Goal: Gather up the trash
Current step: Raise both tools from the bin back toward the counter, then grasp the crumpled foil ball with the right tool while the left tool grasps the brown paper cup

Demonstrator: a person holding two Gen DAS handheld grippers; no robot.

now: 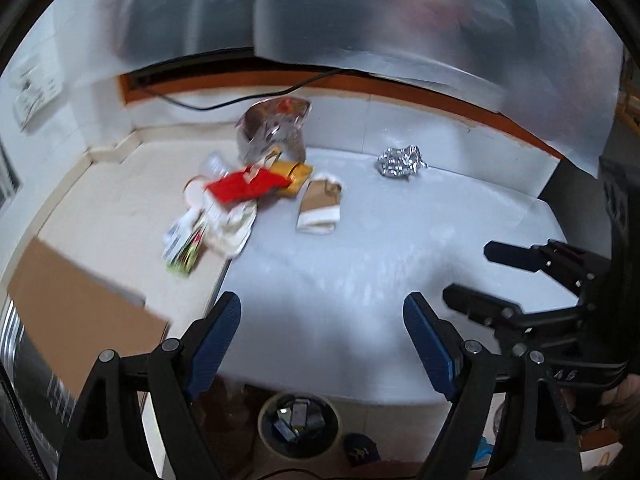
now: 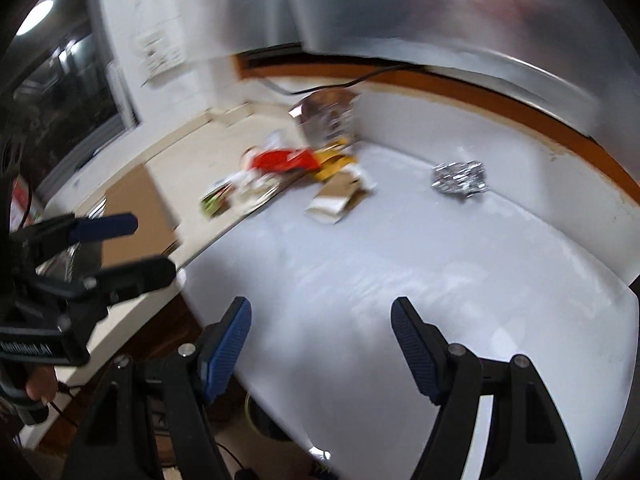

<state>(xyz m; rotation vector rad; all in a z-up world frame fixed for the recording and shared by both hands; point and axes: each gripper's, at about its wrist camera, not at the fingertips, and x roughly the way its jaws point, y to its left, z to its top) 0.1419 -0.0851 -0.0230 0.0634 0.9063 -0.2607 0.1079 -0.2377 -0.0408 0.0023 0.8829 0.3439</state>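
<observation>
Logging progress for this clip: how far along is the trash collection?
Done: the bin on the floor already holds some scraps. In hand: nothing; the left gripper and right gripper are open and empty. Left: the wrapper pile, brown paper bag, shiny bag and foil ball remain on the counter.

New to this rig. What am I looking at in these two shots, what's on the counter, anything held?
No robot arm here: a person holds a two-finger gripper in each hand, each with a fisheye camera looking along its fingers. One picture comes from the left gripper, the other from the right gripper; each also shows the other gripper at its edge. Both stand open and empty. On the white counter lie a crumpled foil ball, a brown paper bag and a heap of wrappers. A bin stands below.
</observation>
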